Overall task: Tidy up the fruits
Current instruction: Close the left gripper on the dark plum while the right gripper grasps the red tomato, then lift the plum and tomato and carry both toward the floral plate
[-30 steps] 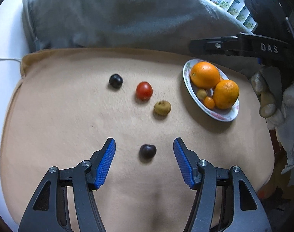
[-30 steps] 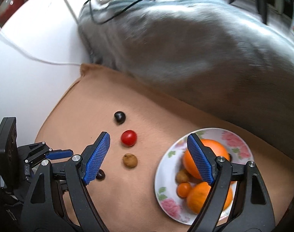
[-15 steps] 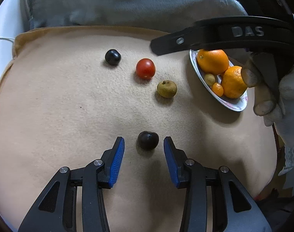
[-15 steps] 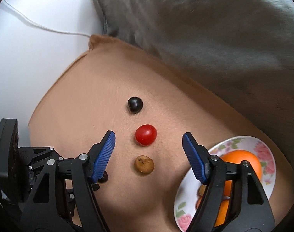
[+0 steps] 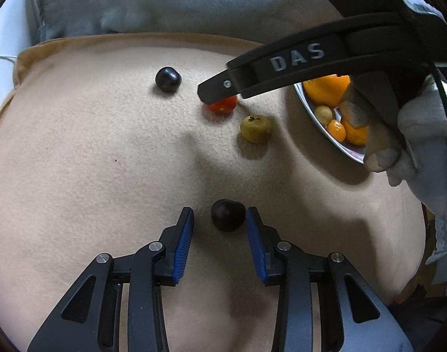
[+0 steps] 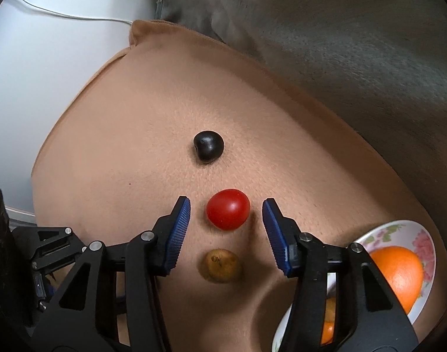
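The left gripper (image 5: 219, 220) is held low over the soft beige blanket (image 5: 91, 161) with its blue-padded jaws apart; a dark purple round fruit (image 5: 227, 215) is seen between them, just touching the right pad, not yet clamped. The right gripper (image 6: 226, 214) is also spread, and a small red tomato (image 6: 228, 209) lies between its fingers without contact. A brownish-yellow round fruit (image 6: 220, 265) is found just behind the tomato, and a second dark fruit (image 6: 208, 146) further ahead. Oranges (image 6: 399, 272) are kept on the white flowered plate (image 6: 423, 234).

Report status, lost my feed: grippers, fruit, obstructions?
Left gripper open around dark plum. Right gripper open around cherry tomato. Nothing blocking either.
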{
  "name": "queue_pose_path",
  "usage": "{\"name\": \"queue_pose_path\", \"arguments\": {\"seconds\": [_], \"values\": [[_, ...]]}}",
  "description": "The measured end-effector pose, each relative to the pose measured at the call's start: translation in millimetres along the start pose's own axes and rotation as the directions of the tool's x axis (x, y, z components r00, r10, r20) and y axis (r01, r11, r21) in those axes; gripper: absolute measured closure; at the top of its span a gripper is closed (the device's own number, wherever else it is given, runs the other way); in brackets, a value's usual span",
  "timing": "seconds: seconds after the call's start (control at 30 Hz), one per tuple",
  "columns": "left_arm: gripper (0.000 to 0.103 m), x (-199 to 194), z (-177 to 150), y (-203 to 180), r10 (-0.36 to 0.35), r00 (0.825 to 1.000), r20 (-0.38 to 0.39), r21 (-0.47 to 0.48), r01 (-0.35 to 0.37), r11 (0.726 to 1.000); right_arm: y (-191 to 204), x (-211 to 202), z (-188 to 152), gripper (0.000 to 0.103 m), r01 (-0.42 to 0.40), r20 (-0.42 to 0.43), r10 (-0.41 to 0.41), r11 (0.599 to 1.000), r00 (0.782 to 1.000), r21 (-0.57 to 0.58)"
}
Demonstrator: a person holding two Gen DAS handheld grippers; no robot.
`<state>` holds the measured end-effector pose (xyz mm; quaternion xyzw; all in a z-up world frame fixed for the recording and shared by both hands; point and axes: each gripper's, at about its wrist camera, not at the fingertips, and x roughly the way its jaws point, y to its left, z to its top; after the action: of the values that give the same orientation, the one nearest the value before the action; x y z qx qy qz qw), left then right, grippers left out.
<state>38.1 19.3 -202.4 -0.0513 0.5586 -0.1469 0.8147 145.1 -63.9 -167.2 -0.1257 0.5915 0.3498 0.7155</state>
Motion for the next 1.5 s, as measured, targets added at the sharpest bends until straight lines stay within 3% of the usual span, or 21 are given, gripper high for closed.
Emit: {"name": "queue_pose_path", "arguments": {"seconds": [0.13, 0.3, 0.67, 1.13, 1.5], "values": [[0.069, 4.1, 0.1, -3.4, -0.003, 1.000, 0.002, 0.002, 0.003, 1.000, 2.5, 10.9, 4.6, 0.057, 0.002, -0.020, -0.002, 1.000, 1.000, -0.003], [0.081, 6.1, -1.6, -9.0, -0.018, 1.000, 0.004, 0.009, 0.018, 1.000, 7.6, 23.7, 10.4, 0.063, 0.011, -0.041, -0.012, 1.000, 0.999, -0.012], [0.082, 7.3, 1.6, -8.7, -0.030, 1.000, 0.010, -0.001, 0.030, 1.000, 8.9, 25.4, 11.7, 0.068, 0.004, -0.034, -0.004, 1.000, 0.999, -0.005], [0.082, -25.4, 10.2, 16.6, -0.019, 0.999, 0.046, -0.044, 0.021, 0.999, -3.5, -10.8, -3.2, 0.068, -0.013, 0.039, 0.012, 1.000, 0.999, 0.021], [0.082, -43.9, 16.4, 4.1, -0.029, 0.996, 0.082, -0.022, 0.031, 0.999, -18.7, -55.4, -18.5, 0.068, -0.018, 0.122, 0.009, 0.997, 0.992, 0.073]]}}
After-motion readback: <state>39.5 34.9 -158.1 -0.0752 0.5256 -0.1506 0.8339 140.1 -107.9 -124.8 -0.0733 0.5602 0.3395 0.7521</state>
